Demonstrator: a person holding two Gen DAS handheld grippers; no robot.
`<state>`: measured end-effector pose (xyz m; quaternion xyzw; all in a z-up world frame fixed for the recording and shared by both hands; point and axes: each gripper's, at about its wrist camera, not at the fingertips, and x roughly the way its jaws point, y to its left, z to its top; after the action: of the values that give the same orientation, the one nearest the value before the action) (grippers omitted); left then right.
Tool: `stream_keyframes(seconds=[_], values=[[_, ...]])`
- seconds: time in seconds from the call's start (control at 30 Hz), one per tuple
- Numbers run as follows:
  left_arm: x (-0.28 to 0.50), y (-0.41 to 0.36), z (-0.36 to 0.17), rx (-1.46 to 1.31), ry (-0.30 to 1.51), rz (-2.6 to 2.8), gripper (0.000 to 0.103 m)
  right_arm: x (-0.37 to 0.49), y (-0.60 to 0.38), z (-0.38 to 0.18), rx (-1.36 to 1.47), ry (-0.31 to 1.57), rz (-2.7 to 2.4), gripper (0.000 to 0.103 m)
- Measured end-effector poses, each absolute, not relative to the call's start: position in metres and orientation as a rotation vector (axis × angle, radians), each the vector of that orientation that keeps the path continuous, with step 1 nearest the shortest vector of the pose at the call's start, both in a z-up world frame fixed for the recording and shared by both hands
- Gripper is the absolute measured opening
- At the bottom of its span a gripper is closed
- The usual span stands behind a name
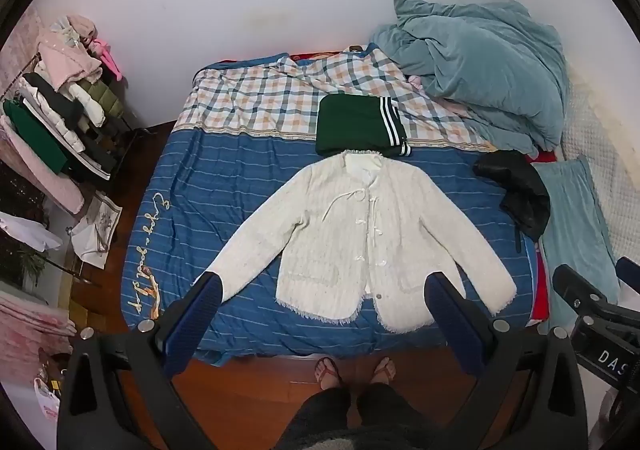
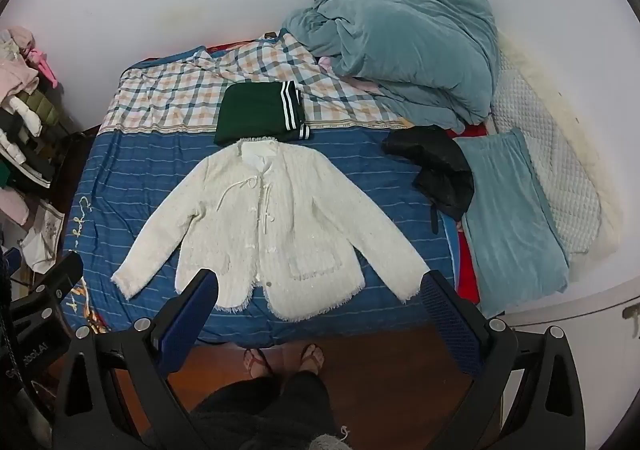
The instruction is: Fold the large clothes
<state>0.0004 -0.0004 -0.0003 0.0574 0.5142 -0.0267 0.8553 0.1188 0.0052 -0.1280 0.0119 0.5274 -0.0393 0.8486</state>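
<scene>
A white knit cardigan lies flat and face up on the blue striped bedspread, sleeves spread out to both sides, hem toward me. It also shows in the right wrist view. My left gripper is open and empty, held above the bed's near edge in front of the cardigan's hem. My right gripper is open and empty too, held at about the same height over the hem. Both are apart from the fabric.
A folded green garment with white stripes lies just beyond the cardigan's collar. A black garment lies at the right. A teal duvet and pillow fill the far right. A clothes rack stands left. My feet are on the wood floor.
</scene>
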Motion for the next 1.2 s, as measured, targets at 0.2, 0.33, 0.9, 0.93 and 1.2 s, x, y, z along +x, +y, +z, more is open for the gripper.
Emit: stream_keyframes(seconds=[0.2,0.33,0.9,0.93,1.2], values=[[0.000,-0.001,-0.001,0.116,1.068,-0.058,0.103,0.122,0.003,-0.123,0.036,1.108,-0.078,0.102],[0.000,-0.001,-0.001,0.113,1.064,-0.058,0.103,0.126,-0.001,-0.117,0.036,1.104,-0.073,0.102],[0.003,-0.014,0.017,0.111,1.056,-0.060,0.103,0.123,-0.003,-0.109,0.032,1.087,-0.060,0.102],[0.002,-0.012,0.017,0.110,1.056,-0.060,0.103,0.123,-0.002,-0.110,0.031,1.088,-0.060,0.102],[-0.002,-0.013,0.017,0.105,1.051,-0.063,0.103,0.123,0.001,-0.107,0.029,1.084,-0.061,0.102]])
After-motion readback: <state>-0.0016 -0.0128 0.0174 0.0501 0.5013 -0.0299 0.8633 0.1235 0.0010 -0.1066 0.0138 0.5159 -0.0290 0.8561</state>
